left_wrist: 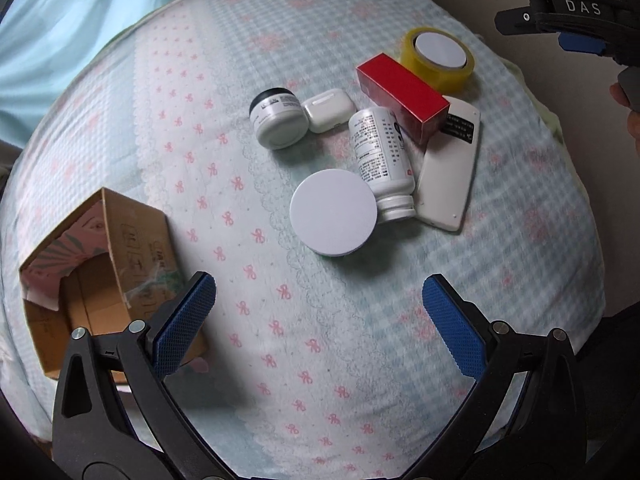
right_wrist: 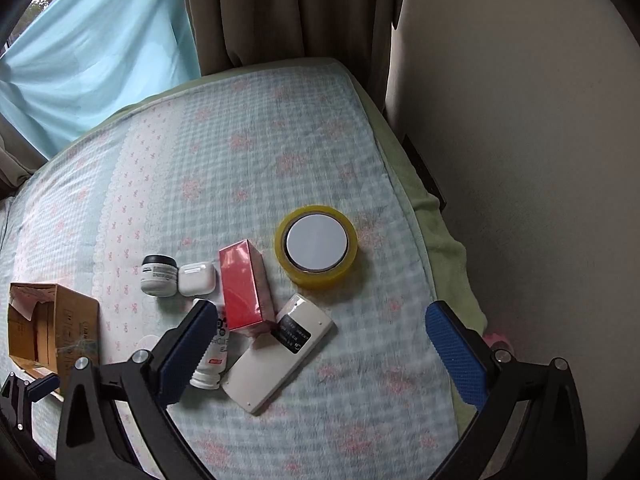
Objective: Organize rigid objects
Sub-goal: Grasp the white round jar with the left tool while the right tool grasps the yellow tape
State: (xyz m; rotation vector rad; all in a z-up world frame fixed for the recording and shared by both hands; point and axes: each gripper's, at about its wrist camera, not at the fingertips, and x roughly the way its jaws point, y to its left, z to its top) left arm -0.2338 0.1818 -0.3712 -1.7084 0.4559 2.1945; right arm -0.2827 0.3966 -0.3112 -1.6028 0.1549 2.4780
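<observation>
A cluster of objects lies on the bed: a round white lid (left_wrist: 333, 213), a white pill bottle (left_wrist: 382, 158) on its side, a white remote (left_wrist: 448, 170), a red box (left_wrist: 402, 96), a yellow tape roll (left_wrist: 440, 58) with a white disc on top, a white earbud case (left_wrist: 329, 110) and a small white jar with a black lid (left_wrist: 278, 118). My left gripper (left_wrist: 320, 320) is open and empty, nearer than the lid. My right gripper (right_wrist: 320, 344) is open and empty over the remote (right_wrist: 276, 360), with the red box (right_wrist: 246, 288) and tape roll (right_wrist: 316, 246) beyond.
An open cardboard box (left_wrist: 100, 276) lies on the bed at the left, also in the right wrist view (right_wrist: 52, 328). The bed's right edge meets a wall (right_wrist: 520, 160). Curtains (right_wrist: 280, 12) hang behind the bed.
</observation>
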